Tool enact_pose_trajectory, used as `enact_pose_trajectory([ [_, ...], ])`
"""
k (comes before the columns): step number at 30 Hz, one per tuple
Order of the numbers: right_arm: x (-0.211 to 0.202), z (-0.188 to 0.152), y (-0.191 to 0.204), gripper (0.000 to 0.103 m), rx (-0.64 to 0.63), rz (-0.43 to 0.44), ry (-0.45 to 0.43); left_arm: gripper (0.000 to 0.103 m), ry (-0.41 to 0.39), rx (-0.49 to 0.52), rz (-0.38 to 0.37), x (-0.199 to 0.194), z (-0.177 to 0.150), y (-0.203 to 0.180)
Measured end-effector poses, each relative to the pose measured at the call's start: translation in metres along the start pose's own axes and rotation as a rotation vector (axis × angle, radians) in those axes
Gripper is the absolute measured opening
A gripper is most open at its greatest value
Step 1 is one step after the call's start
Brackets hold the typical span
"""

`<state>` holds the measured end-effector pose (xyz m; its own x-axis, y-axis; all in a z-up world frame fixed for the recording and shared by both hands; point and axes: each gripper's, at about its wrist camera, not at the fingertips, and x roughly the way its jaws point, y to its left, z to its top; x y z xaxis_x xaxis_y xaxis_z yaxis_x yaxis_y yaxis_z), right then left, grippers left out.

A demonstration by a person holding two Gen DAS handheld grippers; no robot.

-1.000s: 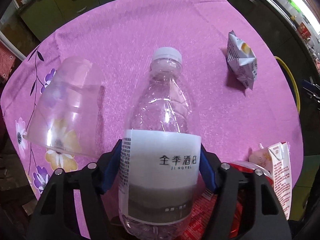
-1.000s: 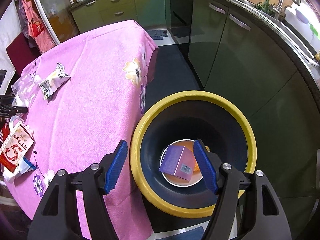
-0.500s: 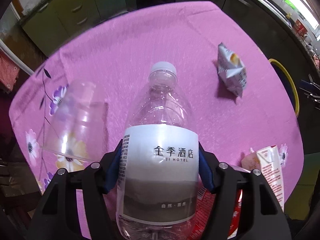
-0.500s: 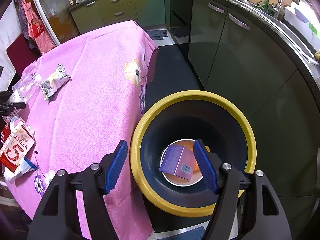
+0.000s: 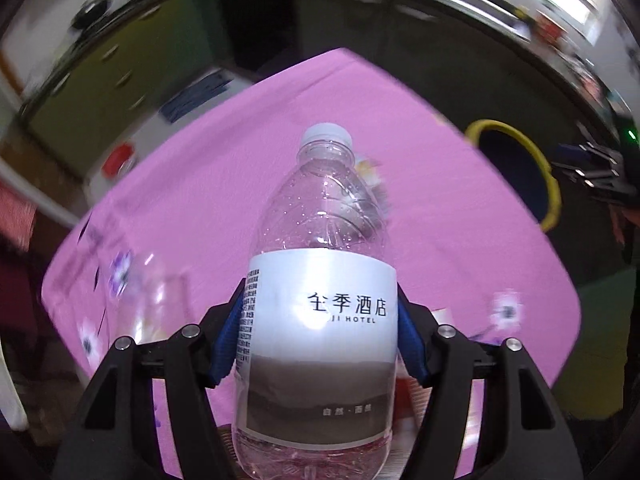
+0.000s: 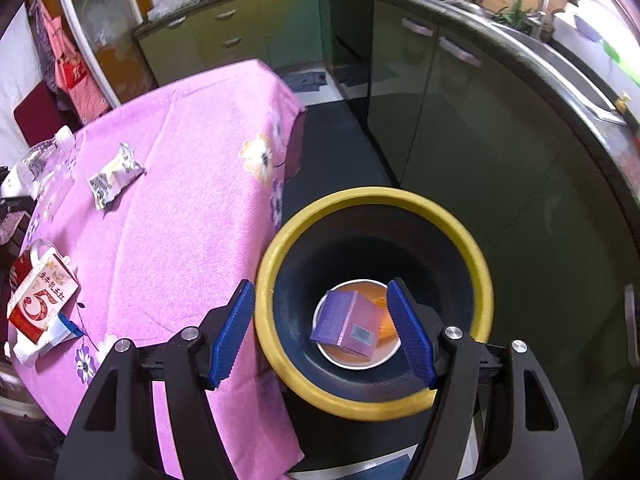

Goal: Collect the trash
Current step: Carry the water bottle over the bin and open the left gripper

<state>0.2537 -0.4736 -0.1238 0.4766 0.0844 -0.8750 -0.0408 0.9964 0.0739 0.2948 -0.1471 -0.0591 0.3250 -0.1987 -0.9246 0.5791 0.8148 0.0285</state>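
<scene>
Fingers, left (image 5: 228, 332): clamp bottle (image 5: 320, 280) | right (image 6: 408, 332): apart, empty

Your left gripper (image 5: 320, 340) and right gripper (image 6: 320, 332) look alike: glossy black angular arms, a silver screw head at each joint, and ribbed blue pads (image 6: 234, 332) lining the fingers.

Your left claw (image 5: 320, 336): black frame w/ blue pads. It's on a clear bottle (image 5: 320, 280) w/ white cap, white-to-grey label, dark lettering. Table (image 6: 192, 184) cloth is pink w/ white, yellow & purple flowers. Bin (image 6: 374, 300): black inside, yellow rim; in it a purple box (image 6: 346, 324) on a white bowl (image 6: 356, 360) w/ orange inside. Carton (image 6: 40, 304) red & white. Snack packet (image 6: 114, 174) white w/ dark print. Cabinets (image 6: 240, 36) green.
</scene>
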Motion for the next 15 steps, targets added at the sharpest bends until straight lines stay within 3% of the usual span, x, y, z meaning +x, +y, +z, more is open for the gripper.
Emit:
enact_pose_trajectory([
  [7, -0.043, -0.028, -0.038, 0.068, 0.059, -0.053, -0.043, 0.063, 0.007, 0.246, -0.146, 0.003, 0.053, -0.124],
  [11, -0.062, -0.046, -0.058, 0.068, 0.092, -0.074, -0.057, 0.063, 0.062, 0.346, -0.205, 0.035, 0.085, -0.193],
  [15, -0.079, -0.068, -0.078, 0.069, 0.13, -0.089, -0.065, 0.063, 0.107, 0.385, -0.214, 0.076, 0.117, -0.247],
])
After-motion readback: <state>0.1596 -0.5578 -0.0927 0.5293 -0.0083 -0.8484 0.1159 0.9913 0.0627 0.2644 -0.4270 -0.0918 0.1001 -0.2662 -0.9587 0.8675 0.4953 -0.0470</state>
